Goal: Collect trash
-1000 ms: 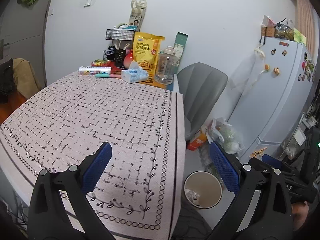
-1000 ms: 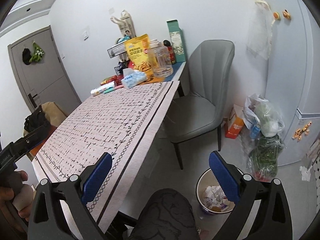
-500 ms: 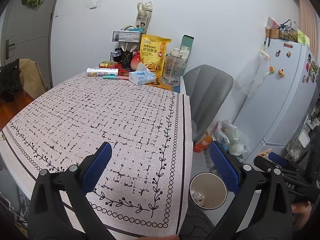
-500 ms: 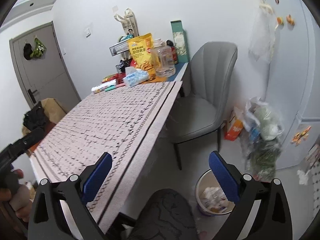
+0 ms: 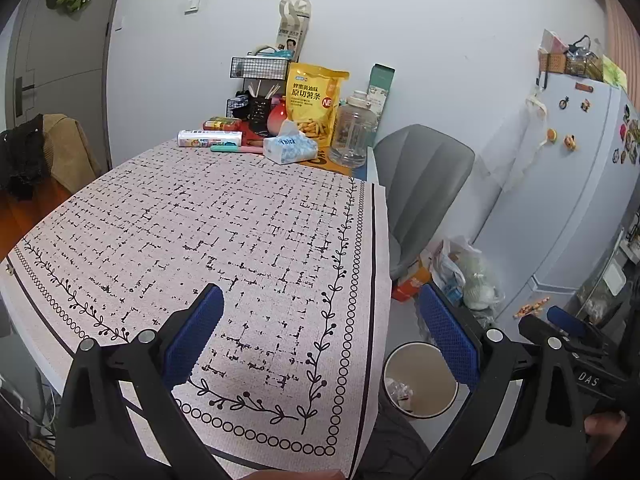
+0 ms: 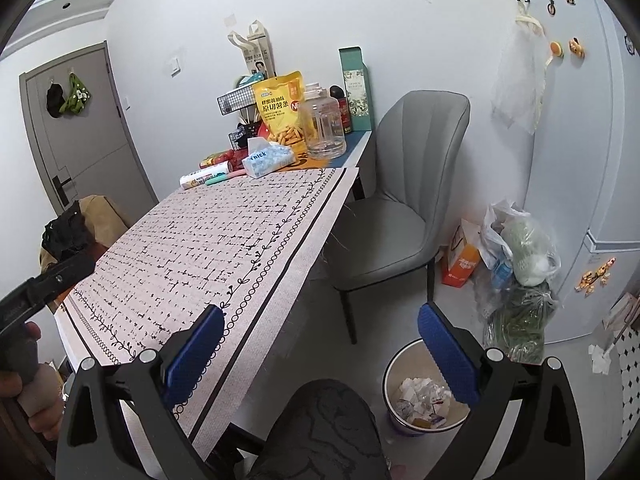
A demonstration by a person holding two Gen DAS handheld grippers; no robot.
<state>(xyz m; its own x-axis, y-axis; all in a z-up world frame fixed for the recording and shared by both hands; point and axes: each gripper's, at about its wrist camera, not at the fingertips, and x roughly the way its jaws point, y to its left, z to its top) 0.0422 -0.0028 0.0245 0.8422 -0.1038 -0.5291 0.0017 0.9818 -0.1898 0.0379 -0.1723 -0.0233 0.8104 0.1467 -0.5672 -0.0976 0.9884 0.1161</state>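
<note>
Both grippers, left gripper [image 5: 320, 332], right gripper [image 6: 320, 344], level, jaws wide, empty.

"Thick" on tissue pack [image 5: 291, 148]; "DAS" on right tool [image 5: 576, 364].

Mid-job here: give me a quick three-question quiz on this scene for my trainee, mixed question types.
1. True or false: the left gripper is shut on a piece of trash.
2. Where does the waste bin stand? A) on the tablecloth B) on the floor beside the table C) on the grey chair
3. Fill in: the tissue pack lies at the table's far end, in front of the yellow ____ bag.

Key: 1 false, both grippers are open and hold nothing; 2 B, with crumpled paper inside; 3 snack.
</note>
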